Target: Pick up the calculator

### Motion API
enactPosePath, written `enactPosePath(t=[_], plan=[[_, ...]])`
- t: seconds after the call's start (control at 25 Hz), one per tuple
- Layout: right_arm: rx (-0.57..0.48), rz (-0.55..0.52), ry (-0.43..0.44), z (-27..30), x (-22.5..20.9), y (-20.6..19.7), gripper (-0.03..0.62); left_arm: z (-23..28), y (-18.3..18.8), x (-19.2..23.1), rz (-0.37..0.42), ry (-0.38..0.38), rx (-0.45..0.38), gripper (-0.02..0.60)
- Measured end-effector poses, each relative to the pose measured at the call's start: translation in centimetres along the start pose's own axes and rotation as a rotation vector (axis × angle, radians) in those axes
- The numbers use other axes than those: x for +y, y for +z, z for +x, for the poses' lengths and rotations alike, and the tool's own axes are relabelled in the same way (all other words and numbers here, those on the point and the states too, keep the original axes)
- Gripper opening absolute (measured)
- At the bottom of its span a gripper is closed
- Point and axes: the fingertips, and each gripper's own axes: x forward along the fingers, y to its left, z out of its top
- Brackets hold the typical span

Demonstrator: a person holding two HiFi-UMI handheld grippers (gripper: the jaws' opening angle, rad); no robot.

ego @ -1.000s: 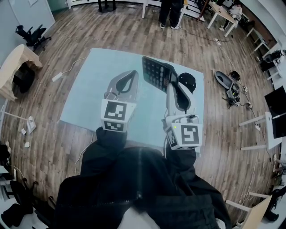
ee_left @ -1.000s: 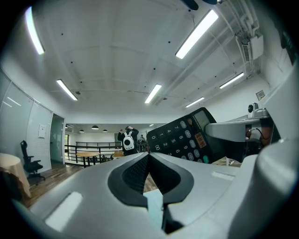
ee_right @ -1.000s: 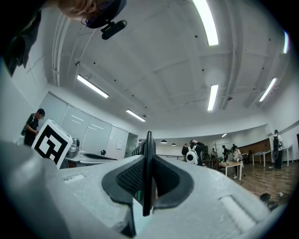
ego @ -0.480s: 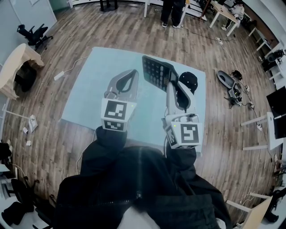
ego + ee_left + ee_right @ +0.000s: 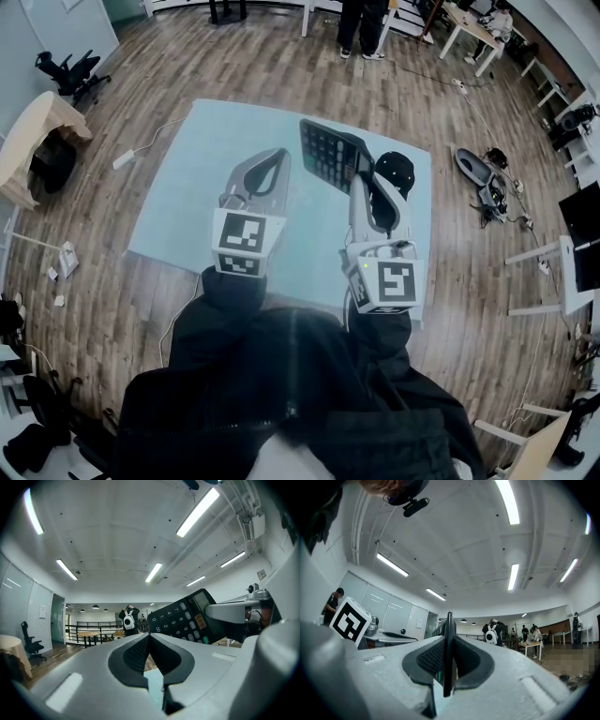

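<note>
The black calculator [image 5: 330,153] hangs tilted above the light blue table [image 5: 187,197], keys facing left, and my right gripper [image 5: 357,180] is shut on its near edge. In the right gripper view the calculator [image 5: 448,653] shows edge-on as a thin dark slab pinched between the pads. In the left gripper view the calculator [image 5: 183,619] floats at the right with its keys and display visible. My left gripper [image 5: 275,157] is held level beside it, to its left; its jaws [image 5: 149,635] are shut with nothing between them.
A black rounded object [image 5: 395,171] lies on the table by the right gripper. A white power strip [image 5: 120,160] with its cable lies on the wood floor to the left. An office chair [image 5: 67,71], desks and standing people [image 5: 361,26] are farther off.
</note>
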Motion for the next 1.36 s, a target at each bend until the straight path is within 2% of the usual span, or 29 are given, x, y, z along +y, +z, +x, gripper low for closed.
enactPosePath(t=[0.2,0.44,1.08,1.36], plan=[[0.004,0.003,-0.001,0.29,0.26,0.01,0.044,0.11,0.05,0.04,-0.02,-0.013,-0.001,-0.002],[0.002,-0.001,0.001,0.17,-0.03,0.02,0.044,0.17,-0.09,0.0,-0.001,-0.002,0.006,-0.002],[0.004,0.004,0.005,0.36,0.46,-0.18,0.044,0.05,-0.12,0.09,-0.022,-0.014,-0.002,-0.002],[0.01,0.003,0.004,0.36,0.38,-0.28,0.044,0.04,-0.42,0.38,-0.005,0.0,0.01,-0.002]])
